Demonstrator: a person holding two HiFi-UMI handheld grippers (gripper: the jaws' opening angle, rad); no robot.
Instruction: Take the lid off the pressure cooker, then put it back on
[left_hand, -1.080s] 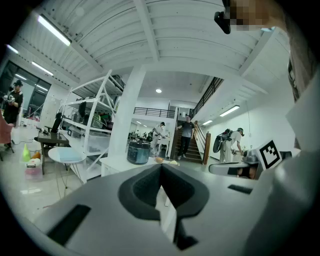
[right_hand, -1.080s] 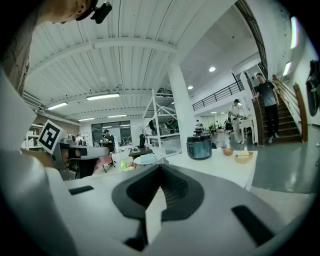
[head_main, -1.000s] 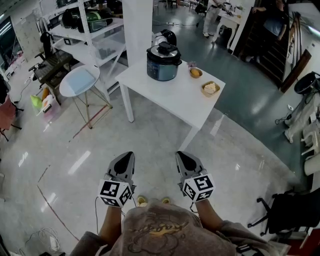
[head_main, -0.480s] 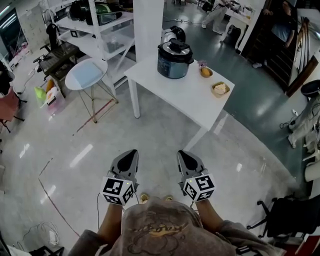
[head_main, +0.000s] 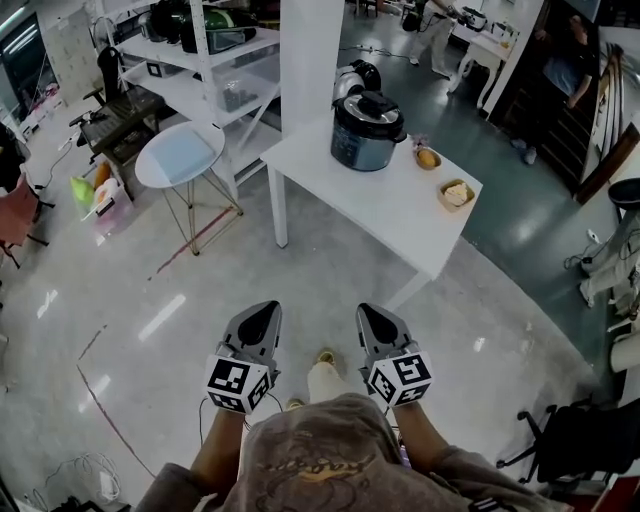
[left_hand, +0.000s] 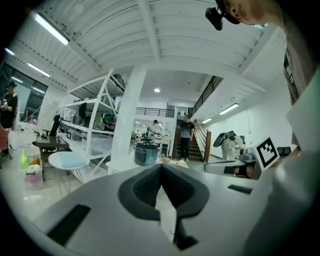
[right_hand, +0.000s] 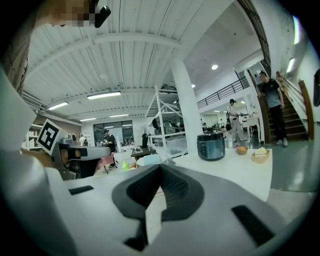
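A dark blue-grey pressure cooker (head_main: 367, 134) with a black lid (head_main: 371, 106) on it stands at the far end of a white table (head_main: 385, 205). In the left gripper view the pressure cooker (left_hand: 146, 153) shows small and far off; it is the same in the right gripper view, where the pressure cooker (right_hand: 210, 145) sits on the table. My left gripper (head_main: 262, 317) and right gripper (head_main: 371, 317) are held side by side over the floor, well short of the table. Both are shut with nothing between their jaws.
Two small bowls of food (head_main: 427, 157) (head_main: 457, 193) sit on the table right of the cooker. A white pillar (head_main: 311, 55) rises behind the table. A round side table (head_main: 180, 156) and white shelving (head_main: 195, 60) stand to the left. People stand far back by a staircase.
The table and cooker have come nearer and shifted right and down in the head view as the person walks toward them. Both grippers stay shut in front of the body.
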